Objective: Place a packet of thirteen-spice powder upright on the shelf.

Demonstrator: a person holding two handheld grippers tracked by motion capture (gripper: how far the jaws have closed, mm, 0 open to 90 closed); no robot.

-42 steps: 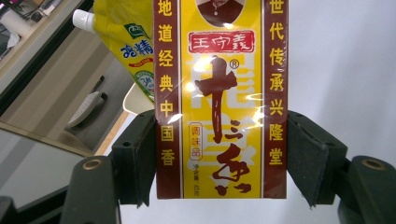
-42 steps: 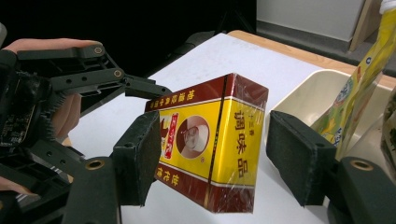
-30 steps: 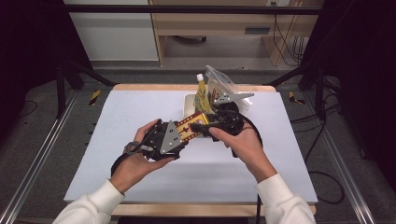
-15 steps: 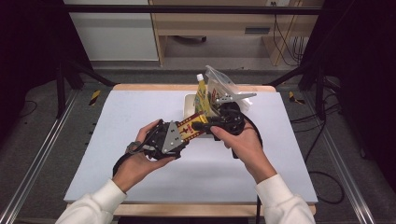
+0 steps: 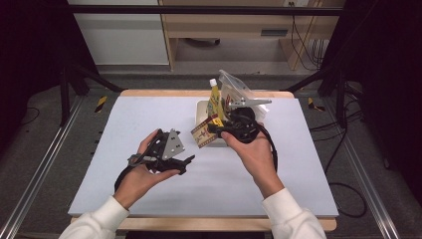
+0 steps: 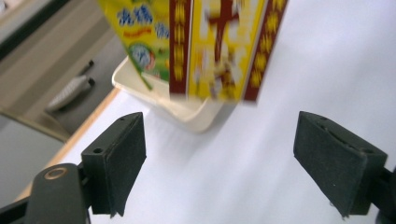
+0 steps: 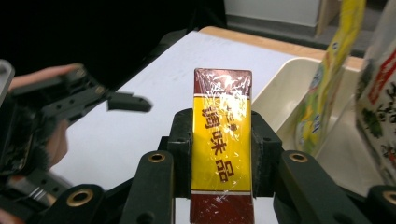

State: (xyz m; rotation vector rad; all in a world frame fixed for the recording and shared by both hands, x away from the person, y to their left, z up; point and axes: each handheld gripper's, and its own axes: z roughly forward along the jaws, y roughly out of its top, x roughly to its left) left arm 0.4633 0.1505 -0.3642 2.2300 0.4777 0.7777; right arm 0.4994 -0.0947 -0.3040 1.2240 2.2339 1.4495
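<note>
A slim yellow and dark-red box [image 5: 203, 133] wrapped in clear film sits between the pads of my right gripper [image 5: 214, 128], just left of the tray. The right gripper view has the box [image 7: 222, 140] upright, and that gripper [image 7: 222, 133] is shut on it; its jaws have just closed a little further. My left gripper [image 5: 186, 162] hangs lower left of the box, apart from it. Its jaws have just been opening and stand open [image 6: 233, 158] with nothing between them, the box [image 6: 219, 46] farther ahead.
A cream tray [image 5: 201, 107] stands at the table's back middle, holding a yellow-green packet [image 5: 215, 99] and a clear bag [image 5: 234, 92]. The tray [image 7: 275, 93] is right of the held box. White tabletop [image 5: 124, 129] spreads to the left and front.
The left gripper has let go of the box, opened wider and drawn back down and left. The right gripper has stayed put with the box in it.
</note>
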